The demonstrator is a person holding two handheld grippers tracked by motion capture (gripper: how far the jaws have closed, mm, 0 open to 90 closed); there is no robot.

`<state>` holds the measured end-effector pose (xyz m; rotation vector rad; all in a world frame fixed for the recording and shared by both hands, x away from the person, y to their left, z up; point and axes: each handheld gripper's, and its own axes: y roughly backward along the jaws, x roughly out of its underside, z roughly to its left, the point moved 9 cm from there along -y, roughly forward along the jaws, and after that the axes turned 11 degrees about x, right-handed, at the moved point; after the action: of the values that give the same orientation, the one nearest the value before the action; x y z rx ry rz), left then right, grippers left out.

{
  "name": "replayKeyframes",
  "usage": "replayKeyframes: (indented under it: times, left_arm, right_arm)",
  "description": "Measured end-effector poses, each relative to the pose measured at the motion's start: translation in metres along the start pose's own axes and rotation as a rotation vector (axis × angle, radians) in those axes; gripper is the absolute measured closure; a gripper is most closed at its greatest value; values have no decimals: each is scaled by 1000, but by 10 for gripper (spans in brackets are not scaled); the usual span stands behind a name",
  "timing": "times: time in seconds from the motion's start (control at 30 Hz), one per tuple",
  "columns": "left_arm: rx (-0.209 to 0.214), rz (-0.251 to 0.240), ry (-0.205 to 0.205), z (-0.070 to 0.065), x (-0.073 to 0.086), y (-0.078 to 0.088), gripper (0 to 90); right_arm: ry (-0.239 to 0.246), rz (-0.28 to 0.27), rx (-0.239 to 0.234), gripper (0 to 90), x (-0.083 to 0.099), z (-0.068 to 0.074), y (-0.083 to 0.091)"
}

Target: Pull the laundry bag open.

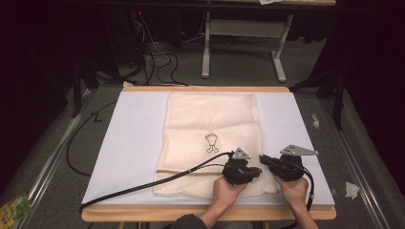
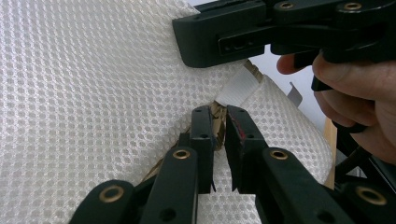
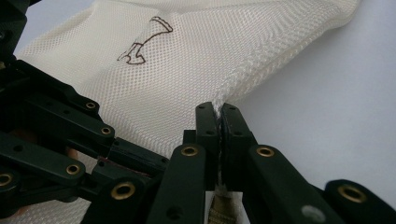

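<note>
White foam board covers a wooden table, with grey carpet and dark cables behind it. On the board lies a cream mesh bag, flat, its length running away from the person, a small dark drawing printed near its middle. The bag's near edge sits close to the board's near edge, right of centre.

At the near right corner of the bag both grippers meet. The right gripper is clenched on the bag's stitched side edge, the white seam pinched between its pads; a tan strip shows below the jaws in the right gripper view. The left gripper points at the same corner from the other side. Its jaws stand narrowly apart around a brownish zipper piece beside a white tab; whether the pads press on it I cannot tell. The right gripper's black body hangs just above that tab in the left gripper view, fingers wrapped around its handle.

Each hand comes in from the table's near edge. A black cable trails from the left gripper across the bag and off the board's near left corner. Scraps of paper lie on the carpet to the right, and a green packet to the left.
</note>
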<state>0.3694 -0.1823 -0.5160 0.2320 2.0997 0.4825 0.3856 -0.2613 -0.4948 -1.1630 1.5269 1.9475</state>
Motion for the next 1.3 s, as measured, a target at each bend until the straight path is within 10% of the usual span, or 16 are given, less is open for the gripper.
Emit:
replayKeyframes:
  times: [1.0,1.3]
  left_arm:
    - [-9,-14,-33,-3,-4,2,873]
    - [-14,-11,-37,-2,-4,2,873]
  right_arm:
    - [-87,42,-63,705,8,-10,0]
    - [-61,61,-72,839,9,-6,-1]
